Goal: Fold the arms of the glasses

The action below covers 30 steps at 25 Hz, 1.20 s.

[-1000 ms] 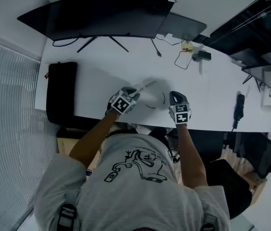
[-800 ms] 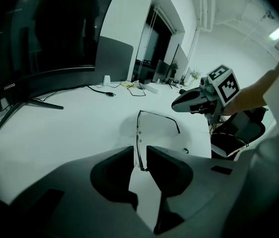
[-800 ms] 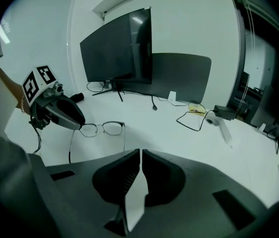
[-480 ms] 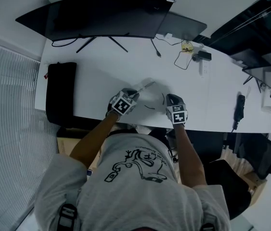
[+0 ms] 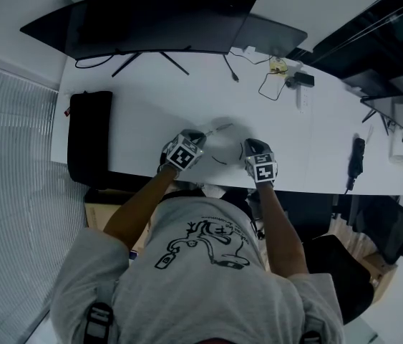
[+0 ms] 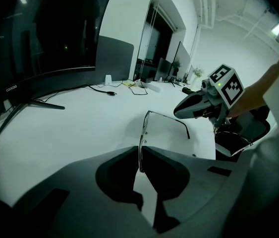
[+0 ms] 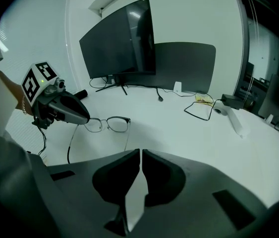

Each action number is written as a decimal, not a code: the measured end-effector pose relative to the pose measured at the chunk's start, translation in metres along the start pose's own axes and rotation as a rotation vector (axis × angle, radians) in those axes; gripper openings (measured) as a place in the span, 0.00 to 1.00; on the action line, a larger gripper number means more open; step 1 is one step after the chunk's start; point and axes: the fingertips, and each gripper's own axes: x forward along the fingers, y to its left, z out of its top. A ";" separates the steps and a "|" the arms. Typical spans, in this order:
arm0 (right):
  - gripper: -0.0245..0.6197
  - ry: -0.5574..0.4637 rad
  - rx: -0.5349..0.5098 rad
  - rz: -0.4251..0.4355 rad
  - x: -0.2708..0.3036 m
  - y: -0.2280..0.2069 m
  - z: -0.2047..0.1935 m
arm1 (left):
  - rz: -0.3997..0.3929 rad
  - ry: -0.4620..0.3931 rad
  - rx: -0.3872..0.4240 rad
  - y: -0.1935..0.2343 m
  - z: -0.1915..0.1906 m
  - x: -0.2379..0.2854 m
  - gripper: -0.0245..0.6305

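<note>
— What takes up the most room?
— The white desk (image 5: 151, 106), running the whole width of the head view. At its far edge stands a wide curved monitor (image 5: 144, 20), with a flat dark panel (image 7: 184, 66) just beside it.

— And on the left end?
— A black bag (image 5: 90, 135) lies flat near the desk's edge, well apart from the work.

— What about the two tools?
— Both are at the near edge in front of the person. The left tool (image 6: 140, 152) is clenched on the glasses (image 7: 108, 124), its jaws pinching one end of the front frame. The right tool (image 7: 141, 155) has its jaws pressed together with nothing between them.

— Where do the glasses sit exactly?
— Over the desk between the two tools, lenses facing the monitor. Both arms are unfolded and point back toward the person. I cannot tell whether their tips rest on the desk.

— How near is the right tool to them?
— The free arm (image 7: 128, 140) lies just ahead of its jaws, apart from them.

— Anything smaller?
— A looped black cable (image 7: 198, 114) lies further back on the right.
</note>
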 end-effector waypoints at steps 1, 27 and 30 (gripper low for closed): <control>0.08 0.004 0.001 0.003 0.000 0.001 -0.001 | 0.003 0.004 -0.002 -0.001 0.000 -0.001 0.09; 0.07 0.025 0.010 0.087 0.001 0.043 -0.010 | -0.008 -0.006 0.015 -0.015 -0.007 -0.002 0.09; 0.07 0.039 0.022 0.111 0.002 0.051 -0.013 | -0.011 -0.008 0.014 -0.017 -0.008 -0.002 0.09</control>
